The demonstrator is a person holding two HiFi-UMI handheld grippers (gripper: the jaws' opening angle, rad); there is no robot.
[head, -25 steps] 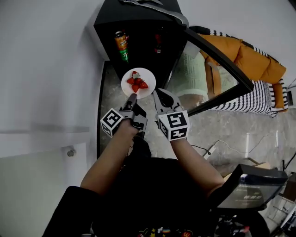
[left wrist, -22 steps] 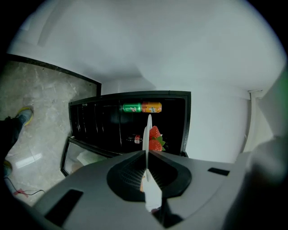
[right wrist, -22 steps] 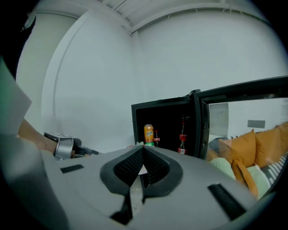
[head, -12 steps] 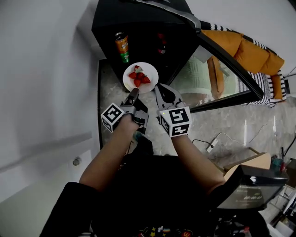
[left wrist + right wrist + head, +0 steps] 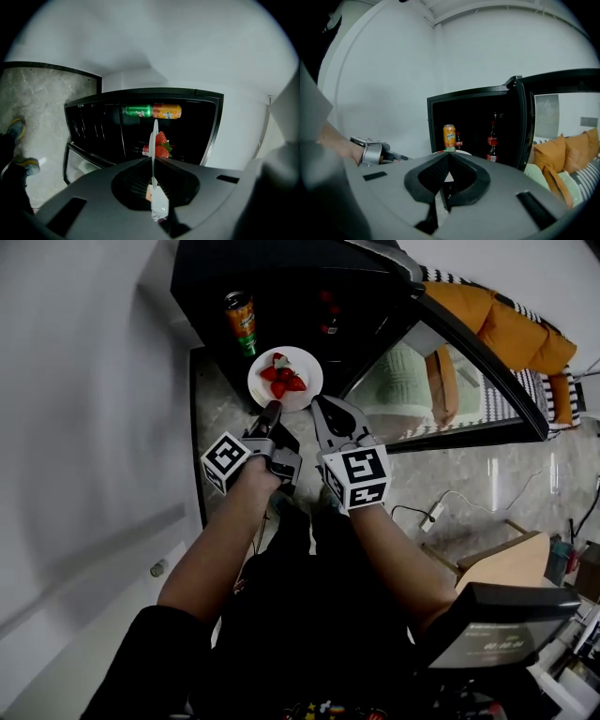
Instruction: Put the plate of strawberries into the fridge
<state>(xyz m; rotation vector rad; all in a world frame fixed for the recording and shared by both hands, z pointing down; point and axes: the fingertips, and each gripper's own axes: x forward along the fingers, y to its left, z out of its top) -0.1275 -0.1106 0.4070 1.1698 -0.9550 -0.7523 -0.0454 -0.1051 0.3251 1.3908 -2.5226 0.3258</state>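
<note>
A white plate with several strawberries hangs in front of the open black fridge. My left gripper is shut on its near rim. In the left gripper view the plate stands edge-on between the closed jaws, with the strawberries beyond. My right gripper is shut, its tips at the plate's right rim; whether it touches the plate I cannot tell. In the right gripper view its jaws meet in front of the fridge opening.
Inside the fridge stand an orange and green can and dark bottles. The glass fridge door swings out to the right. A striped sofa with orange cushions lies behind it. The white wall is at the left. A cable lies on the floor.
The plate and both grippers have moved forward, closer to the fridge opening. The left gripper's hold on the rim is unchanged.
</note>
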